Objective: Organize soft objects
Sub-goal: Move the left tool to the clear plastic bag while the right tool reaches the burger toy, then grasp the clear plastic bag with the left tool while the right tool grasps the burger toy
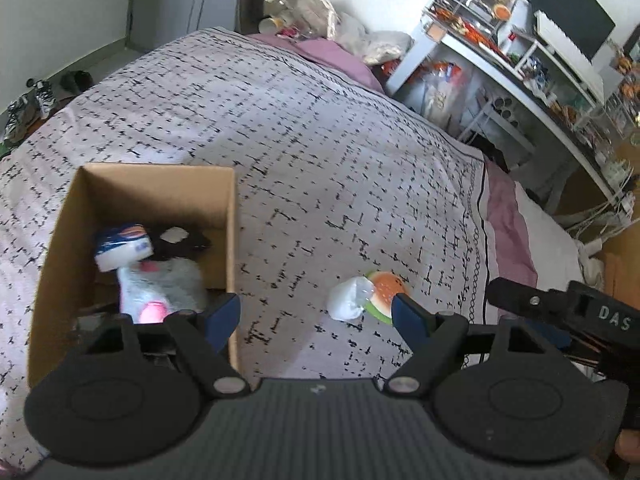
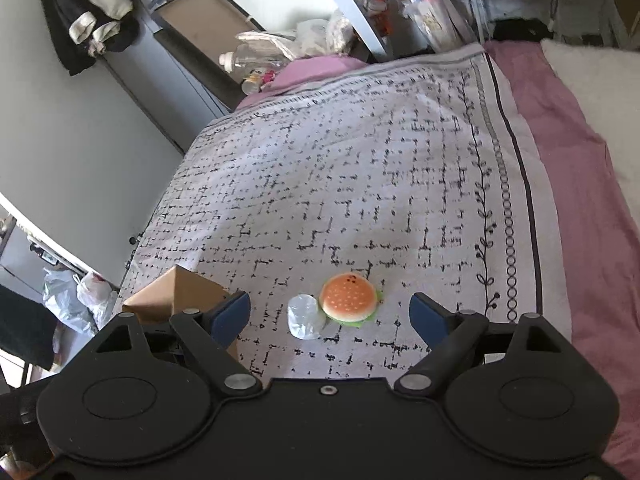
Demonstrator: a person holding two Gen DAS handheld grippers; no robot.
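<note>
A soft burger toy (image 2: 349, 297) lies on the patterned bedspread with a crumpled clear plastic wrap (image 2: 305, 317) at its left side. It also shows in the left wrist view (image 1: 386, 291). My right gripper (image 2: 330, 314) is open and empty, just above and in front of the burger. A cardboard box (image 1: 230, 220) stands on the bed at the left and holds a grey plush (image 1: 168, 280), a blue-and-white packet (image 1: 124, 246) and something black. My left gripper (image 1: 316, 314) is open and empty, between the box and the burger. The box corner shows in the right wrist view (image 2: 180, 292).
The bedspread (image 1: 320, 140) covers most of the bed, with a pink sheet (image 2: 560, 128) along its right side. A cluttered white desk (image 1: 520, 64) stands beyond the bed. Bottles and bags (image 2: 272, 56) are piled at the bed's far end. The right gripper's body (image 1: 560, 308) is close on the right.
</note>
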